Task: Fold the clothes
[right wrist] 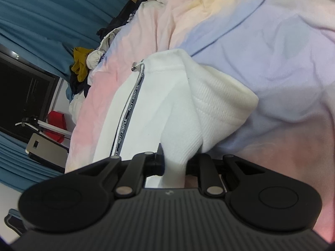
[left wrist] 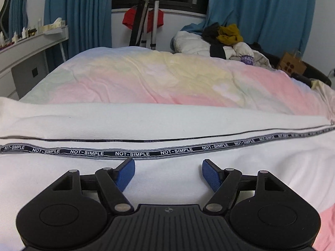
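Left wrist view: left tongs (left wrist: 168, 174) spread wide, blue pads (left wrist: 125, 174) apart and holding nothing, poised just over the white trousers (left wrist: 146, 123). Trousers lie flat across the near part of the bed (left wrist: 146, 77), with the "NOT-SIMPLE" side tape (left wrist: 134, 153) running left to right. Clothes pile (left wrist: 226, 41) at the far right of the bed.

Right wrist view: right tongs (right wrist: 178, 163) pinching a fold of the white trousers (right wrist: 163, 104) near the ribbed cuff (right wrist: 217, 108); fabric rises from the pastel duvet (right wrist: 282, 52).

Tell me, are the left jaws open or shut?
Open: the left gripper shows its blue pads wide apart over the white garment, gripping nothing.
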`<state>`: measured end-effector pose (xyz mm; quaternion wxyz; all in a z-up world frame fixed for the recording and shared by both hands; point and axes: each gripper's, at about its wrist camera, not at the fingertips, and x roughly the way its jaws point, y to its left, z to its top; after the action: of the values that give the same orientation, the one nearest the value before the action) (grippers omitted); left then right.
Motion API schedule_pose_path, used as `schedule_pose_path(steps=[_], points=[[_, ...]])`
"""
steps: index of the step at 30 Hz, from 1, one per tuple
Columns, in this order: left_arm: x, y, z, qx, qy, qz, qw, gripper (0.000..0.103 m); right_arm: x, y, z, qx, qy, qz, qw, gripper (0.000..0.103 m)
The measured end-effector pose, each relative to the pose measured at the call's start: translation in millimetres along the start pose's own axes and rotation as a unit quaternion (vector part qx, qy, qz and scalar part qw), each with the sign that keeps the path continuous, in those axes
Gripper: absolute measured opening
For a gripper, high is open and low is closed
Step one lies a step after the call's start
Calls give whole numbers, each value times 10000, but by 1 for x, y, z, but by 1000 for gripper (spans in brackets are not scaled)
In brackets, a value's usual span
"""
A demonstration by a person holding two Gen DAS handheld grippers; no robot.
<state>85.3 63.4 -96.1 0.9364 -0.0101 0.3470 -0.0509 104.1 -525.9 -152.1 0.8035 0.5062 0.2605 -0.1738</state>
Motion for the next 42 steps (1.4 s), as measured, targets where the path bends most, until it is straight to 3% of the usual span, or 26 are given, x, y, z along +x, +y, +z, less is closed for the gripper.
schedule_pose_path(steps=[6, 9, 12, 14, 16, 20, 25, 30, 32, 33, 35, 36, 38, 42], points=[[0, 2, 1, 95, -8, -78, 9999, 73, -18, 30, -4, -629, -433, 73, 9971, 15], [-1, 5, 4, 56, 13, -152, 9999, 73, -33, 59, -12, -1322, -840, 113, 9876, 15], [-3, 9, 8, -52, -24, -230, 9997, 73, -49, 96, -30, -2189, -1317, 120, 9668, 15], [-7, 12, 13, -140, -152, -317, 9993, 74, -62, 123, -48, -2860, -1673, 140, 9434, 15], [-15, 16, 19, -256, -309, -357, 9986, 76, -76, 150, -74, -3596, -2077, 222, 9094, 15], [-30, 36, 32, -812, -676, -429, 9935, 78, -97, 192, -140, -4962, -2597, 619, 8261, 15], [-30, 70, 42, -1630, -785, -532, 9821, 78, -79, 192, -248, -6526, -2047, 883, 7242, 15], [-16, 88, 41, -2045, -560, -629, 9752, 78, -60, 188, -354, -7840, -1387, 1071, 5955, 16], [-12, 88, 40, -2047, -493, -722, 9749, 78, -44, 170, -383, -8291, -971, 946, 5424, 16], [-10, 86, 40, -2002, -485, -769, 9755, 78, -40, 164, -393, -8437, -876, 889, 5221, 17], [-7, 83, 41, -1871, -481, -815, 9778, 78, -41, 161, -397, -8544, -1024, 799, 5031, 18], [-5, 81, 41, -1824, -464, -848, 9785, 78, -42, 162, -396, -8546, -1040, 784, 5026, 18], [0, 77, 39, -1762, -392, -1002, 9785, 78, -48, 170, -386, -8402, -882, 836, 5285, 20], [9, 80, 36, -1844, -255, -1181, 9754, 78, -63, 184, -372, -8111, -327, 949, 5763, 37]])
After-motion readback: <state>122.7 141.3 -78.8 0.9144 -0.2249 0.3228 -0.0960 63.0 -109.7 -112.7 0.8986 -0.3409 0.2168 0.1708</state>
